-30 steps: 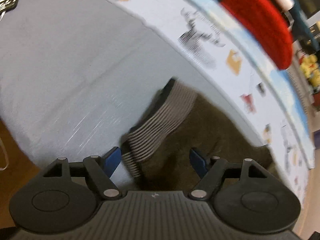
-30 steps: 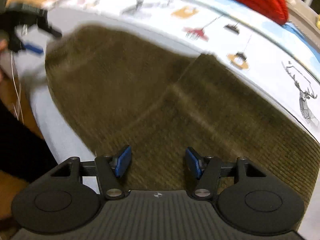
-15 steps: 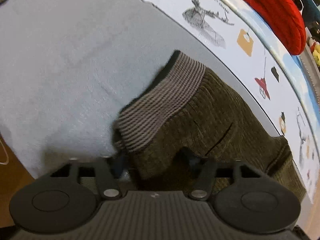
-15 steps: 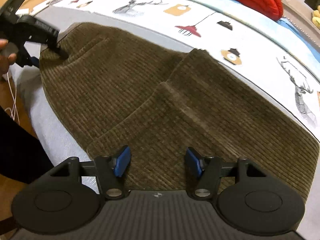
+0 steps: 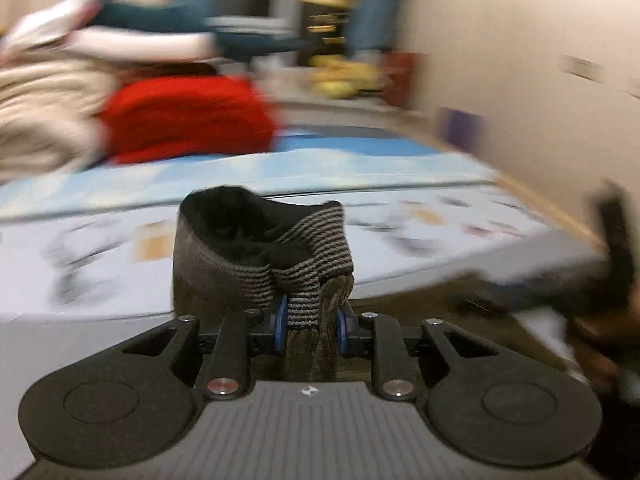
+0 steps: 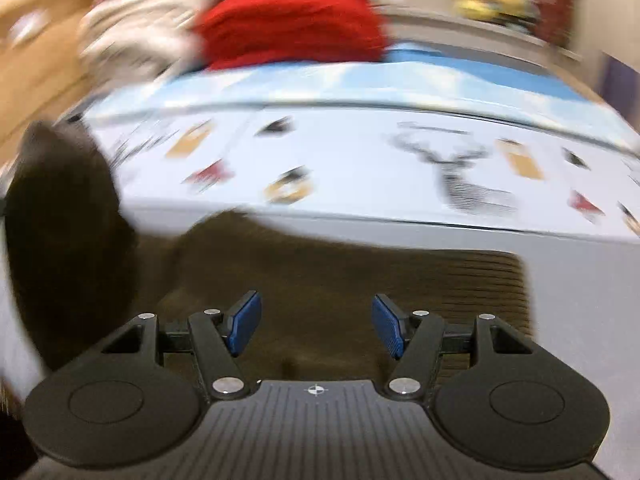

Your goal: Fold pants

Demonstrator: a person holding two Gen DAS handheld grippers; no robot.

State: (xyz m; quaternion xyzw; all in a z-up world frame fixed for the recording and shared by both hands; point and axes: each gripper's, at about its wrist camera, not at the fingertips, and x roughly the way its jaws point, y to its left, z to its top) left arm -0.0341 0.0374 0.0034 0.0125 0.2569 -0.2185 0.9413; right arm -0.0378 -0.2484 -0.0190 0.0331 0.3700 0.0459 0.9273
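Observation:
The pants are olive-brown corduroy with a grey striped ribbed waistband (image 5: 264, 256). My left gripper (image 5: 307, 326) is shut on the waistband and the corduroy beside it, and holds that bunch lifted above the bed. In the right wrist view the pants (image 6: 360, 280) lie spread on the bed, with a raised dark fold (image 6: 60, 216) at the left. My right gripper (image 6: 316, 326) is open and empty, low over the corduroy, its blue pads (image 6: 244, 320) wide apart.
The bed has a white printed cover with deer and lantern motifs (image 6: 460, 168) and a blue band behind. A red knit garment (image 6: 292, 24) and pale clothes (image 5: 44, 104) are piled at the far side. A wall (image 5: 520, 60) stands to the right.
My left gripper has closed on the waistband and lifted it, tilting up to face across the bed. My right gripper has tilted up too and stays open over the pants.

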